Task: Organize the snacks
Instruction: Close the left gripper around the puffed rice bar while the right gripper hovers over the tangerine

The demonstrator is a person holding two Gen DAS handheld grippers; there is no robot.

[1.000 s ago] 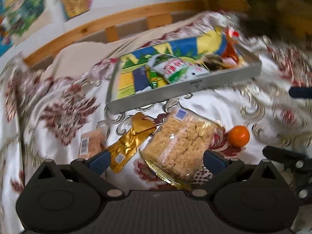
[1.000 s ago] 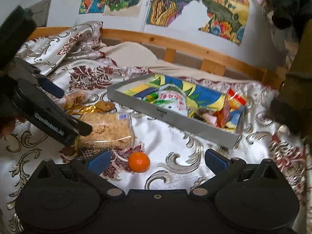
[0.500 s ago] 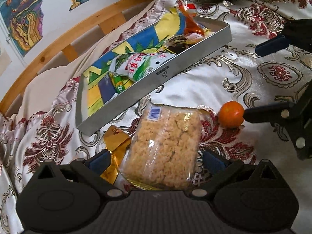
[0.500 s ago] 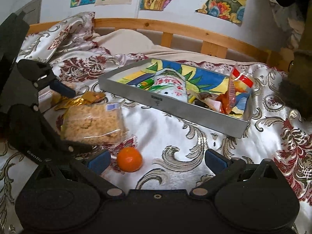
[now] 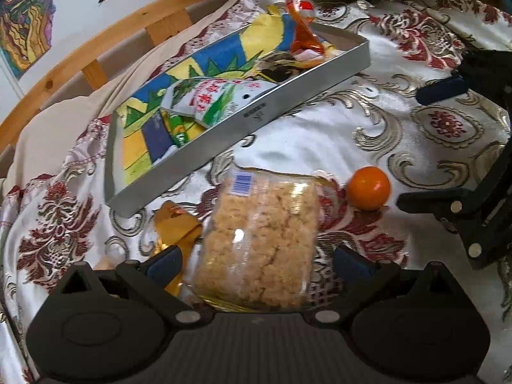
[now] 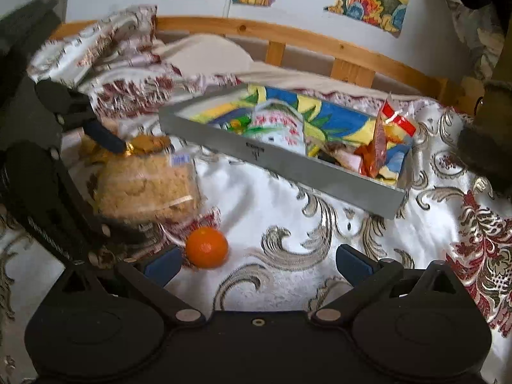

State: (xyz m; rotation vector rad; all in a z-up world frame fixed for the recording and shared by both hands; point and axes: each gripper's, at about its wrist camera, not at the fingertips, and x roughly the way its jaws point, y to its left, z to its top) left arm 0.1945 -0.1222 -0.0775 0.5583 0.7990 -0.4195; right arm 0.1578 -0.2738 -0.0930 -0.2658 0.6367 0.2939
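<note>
A clear pack of puffed rice crisps (image 5: 259, 243) lies on the bedspread between the fingers of my left gripper (image 5: 259, 262), which is open with gaps on both sides. A gold wrapper (image 5: 176, 224) lies just left of the pack. An orange (image 5: 368, 192) sits to the pack's right. In the right wrist view the orange (image 6: 207, 247) is just off the left fingertip of my open right gripper (image 6: 257, 262), not between the fingers. The grey tray (image 5: 256, 118) beyond holds several snack bags. The rice pack (image 6: 144, 185) shows again beside the left gripper (image 6: 102, 179).
The grey tray (image 6: 288, 163) has a colourful liner and an orange-red bag (image 6: 384, 140) at its right end. A wooden bed rail (image 6: 288, 36) runs behind it, below posters on the wall. The patterned bedspread (image 6: 320, 233) is soft and wrinkled.
My left gripper has swung right and closed in until the rice pack lies between its fingers. My right gripper has come lower and closer to the orange.
</note>
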